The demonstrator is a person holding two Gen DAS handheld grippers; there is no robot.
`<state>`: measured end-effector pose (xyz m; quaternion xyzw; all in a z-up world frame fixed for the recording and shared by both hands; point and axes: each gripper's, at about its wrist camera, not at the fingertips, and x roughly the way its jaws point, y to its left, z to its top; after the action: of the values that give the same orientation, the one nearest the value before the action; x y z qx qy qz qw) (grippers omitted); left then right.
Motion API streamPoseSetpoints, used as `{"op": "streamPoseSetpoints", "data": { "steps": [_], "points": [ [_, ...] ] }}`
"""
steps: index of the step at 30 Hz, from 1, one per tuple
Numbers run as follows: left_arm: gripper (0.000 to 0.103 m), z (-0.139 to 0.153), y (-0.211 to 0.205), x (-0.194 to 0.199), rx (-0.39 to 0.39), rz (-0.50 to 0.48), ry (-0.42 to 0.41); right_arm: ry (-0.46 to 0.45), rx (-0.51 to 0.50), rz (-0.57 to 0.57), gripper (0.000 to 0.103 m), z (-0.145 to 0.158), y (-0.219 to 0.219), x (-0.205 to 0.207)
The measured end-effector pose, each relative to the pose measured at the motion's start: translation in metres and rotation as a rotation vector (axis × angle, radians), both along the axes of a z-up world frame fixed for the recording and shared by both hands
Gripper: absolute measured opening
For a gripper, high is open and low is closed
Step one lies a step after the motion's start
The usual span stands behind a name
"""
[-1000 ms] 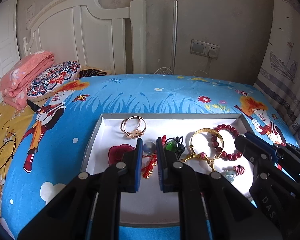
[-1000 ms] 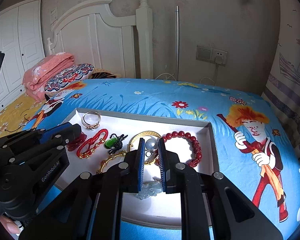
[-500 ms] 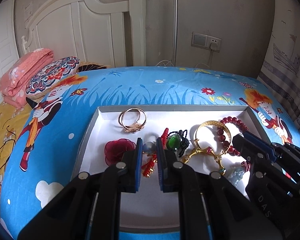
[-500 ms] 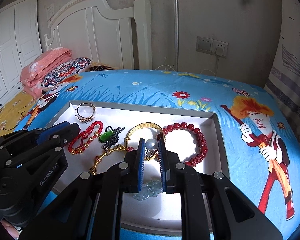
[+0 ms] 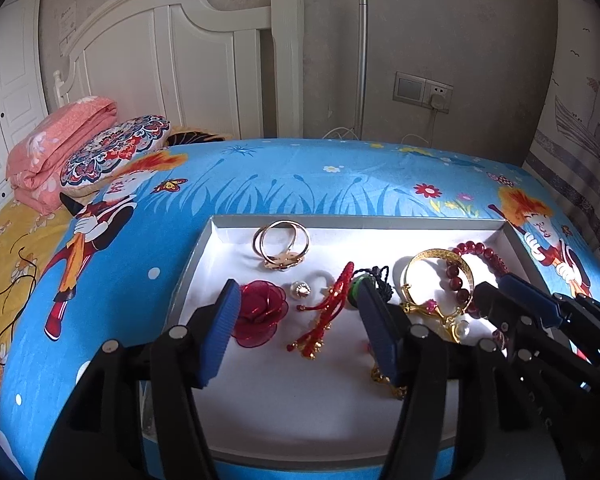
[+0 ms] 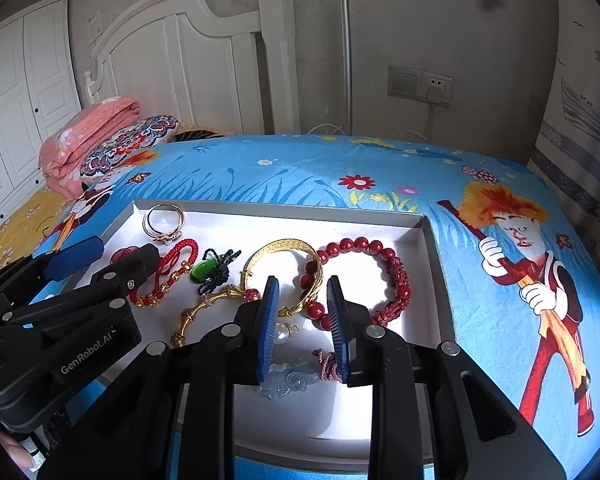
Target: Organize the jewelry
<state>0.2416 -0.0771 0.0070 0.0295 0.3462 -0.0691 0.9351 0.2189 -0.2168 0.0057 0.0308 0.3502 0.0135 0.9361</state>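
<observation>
A white tray on the bed holds jewelry. My left gripper is open above the tray; a pearl earring lies on the tray floor between its fingers, beside a red rose brooch and a red cord bracelet. My right gripper is open; a second pearl earring lies by its left finger. A gold bangle, a red bead bracelet, a green pendant, gold rings and a pale jade piece also lie in the tray.
The tray sits on a blue cartoon bedsheet. A white headboard, a pink folded blanket and a patterned pillow are at the far left. A wall socket and a curtain are at the right.
Both grippers were shut on pearl earrings and have opened. The earrings now lie on the tray floor. Both grippers have moved a little lower and closer to the tray.
</observation>
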Motion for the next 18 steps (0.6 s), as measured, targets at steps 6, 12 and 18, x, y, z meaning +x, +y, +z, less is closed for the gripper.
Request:
{"op": "streamPoseSetpoints", "data": {
  "steps": [6,12,18],
  "points": [
    [0.085,0.014,0.004,-0.008,-0.007,0.008,-0.05,-0.025,-0.001,-0.004,0.028,0.011,-0.002,-0.006],
    [0.096,0.028,0.009,-0.019,-0.004,0.019,-0.097,-0.062,-0.018,-0.038,0.05,0.024,-0.005,-0.018],
    [0.098,0.032,0.021,-0.029,-0.031,0.019,-0.107,-0.111,-0.018,-0.057,0.069,0.037,-0.009,-0.038]
  ]
}}
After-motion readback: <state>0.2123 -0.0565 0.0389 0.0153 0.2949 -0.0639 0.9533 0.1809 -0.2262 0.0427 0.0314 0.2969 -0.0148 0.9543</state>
